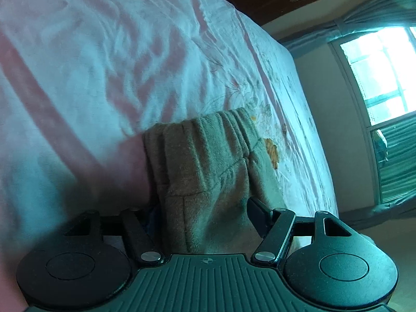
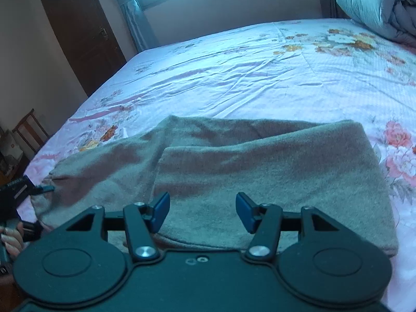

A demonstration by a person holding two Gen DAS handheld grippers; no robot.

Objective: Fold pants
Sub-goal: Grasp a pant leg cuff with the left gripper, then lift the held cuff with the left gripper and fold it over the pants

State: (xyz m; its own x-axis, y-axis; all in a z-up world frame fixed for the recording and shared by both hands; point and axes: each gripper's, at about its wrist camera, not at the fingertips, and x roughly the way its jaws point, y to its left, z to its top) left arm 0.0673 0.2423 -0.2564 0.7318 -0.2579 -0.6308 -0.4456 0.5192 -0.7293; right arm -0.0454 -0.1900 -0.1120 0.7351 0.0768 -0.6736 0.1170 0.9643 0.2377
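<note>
Mid-fold: your left tool (image 1: 205,215) was at the waistband end and your right tool (image 2: 202,212) was free.

The soft grey-brown fleece pants (image 2: 260,171) lay on the pink floral bedsheet (image 2: 234,72), already doubled, one layer over the other. Your left tool had the gathered waistband (image 1: 208,135) between its fingers, but the jaws stood wide around the cloth, so I cannot tell if they really gripped it. Your right tool hovered released just above the folded leg part. I think the next move called for carrying the waistband end across to the other end, with the right tool pressing the cloth flat.
</note>
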